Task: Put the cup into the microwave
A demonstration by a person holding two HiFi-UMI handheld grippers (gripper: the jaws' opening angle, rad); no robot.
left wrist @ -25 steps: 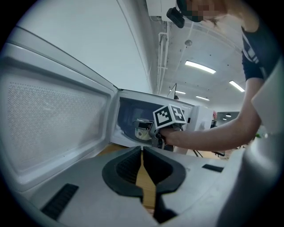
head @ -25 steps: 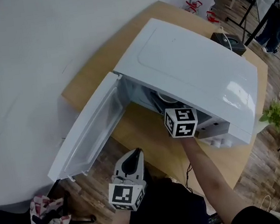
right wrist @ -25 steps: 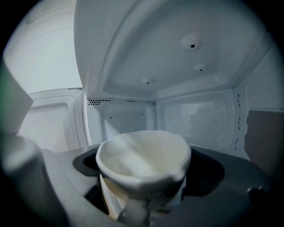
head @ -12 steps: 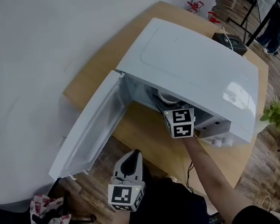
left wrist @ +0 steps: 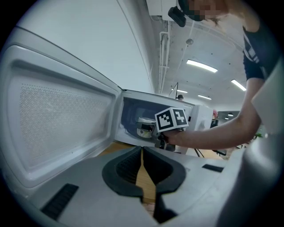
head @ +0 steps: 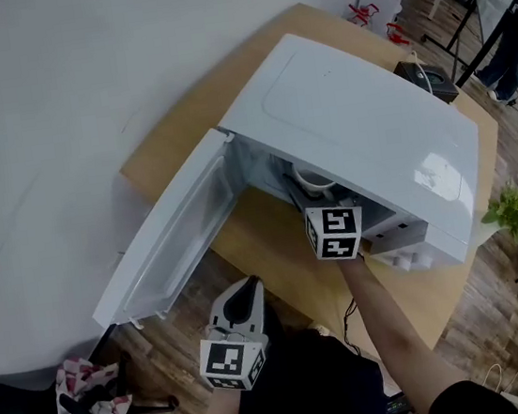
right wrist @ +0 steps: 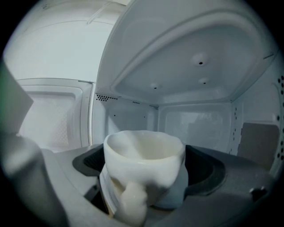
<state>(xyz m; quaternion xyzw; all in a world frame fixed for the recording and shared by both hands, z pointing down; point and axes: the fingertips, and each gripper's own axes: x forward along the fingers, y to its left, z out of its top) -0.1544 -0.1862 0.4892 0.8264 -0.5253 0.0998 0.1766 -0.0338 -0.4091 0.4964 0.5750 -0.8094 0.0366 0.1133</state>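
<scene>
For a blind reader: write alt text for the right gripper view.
A white cup, handle toward the camera, is gripped between the right gripper's dark jaws inside the white microwave cavity. The open door shows at left.

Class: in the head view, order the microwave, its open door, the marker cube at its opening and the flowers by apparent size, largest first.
1. microwave
2. door
3. flowers and marker cube: they look about alike, and the cube is nearer the camera, so I leave these two unranked.
</scene>
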